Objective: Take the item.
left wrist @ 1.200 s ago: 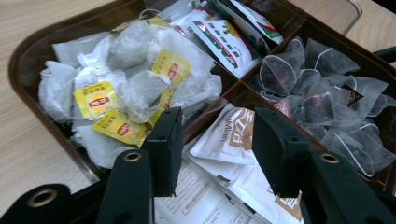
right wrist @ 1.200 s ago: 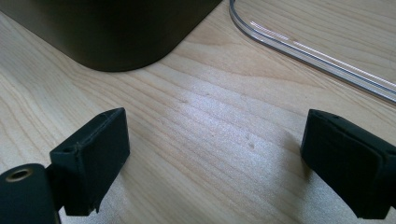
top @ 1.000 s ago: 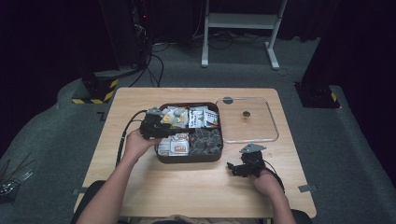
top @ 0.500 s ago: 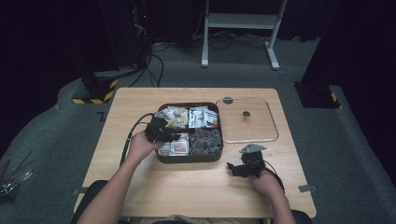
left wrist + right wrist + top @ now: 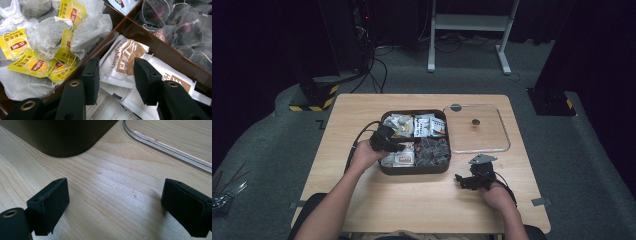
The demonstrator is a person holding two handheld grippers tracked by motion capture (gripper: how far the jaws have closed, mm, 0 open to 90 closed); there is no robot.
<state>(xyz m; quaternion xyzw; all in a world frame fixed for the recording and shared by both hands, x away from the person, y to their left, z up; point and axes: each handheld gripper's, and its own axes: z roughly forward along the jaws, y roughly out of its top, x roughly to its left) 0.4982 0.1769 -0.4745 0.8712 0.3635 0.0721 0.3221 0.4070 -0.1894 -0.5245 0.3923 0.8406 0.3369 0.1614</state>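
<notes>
While our left tool [image 5: 116,80] has just been narrowing around a white sachet [image 5: 122,58] without pinching it, our right tool [image 5: 115,207] gapes wide over bare surface [image 5: 112,182].

Clear lid [image 5: 482,131] lies flat on the table [image 5: 362,107] — beyond it, a white stand [image 5: 469,22].

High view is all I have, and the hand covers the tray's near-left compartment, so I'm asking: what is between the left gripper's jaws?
Observer: Between the jaws of the left gripper, which have just been closing, lies a white sachet with a brown logo; the pads do not press it yet.
Operator: What's in the next compartment?
Observer: Tea bags with yellow tags.
Operator: And the right gripper?
Observer: Open over bare table, nothing between its jaws.
</notes>
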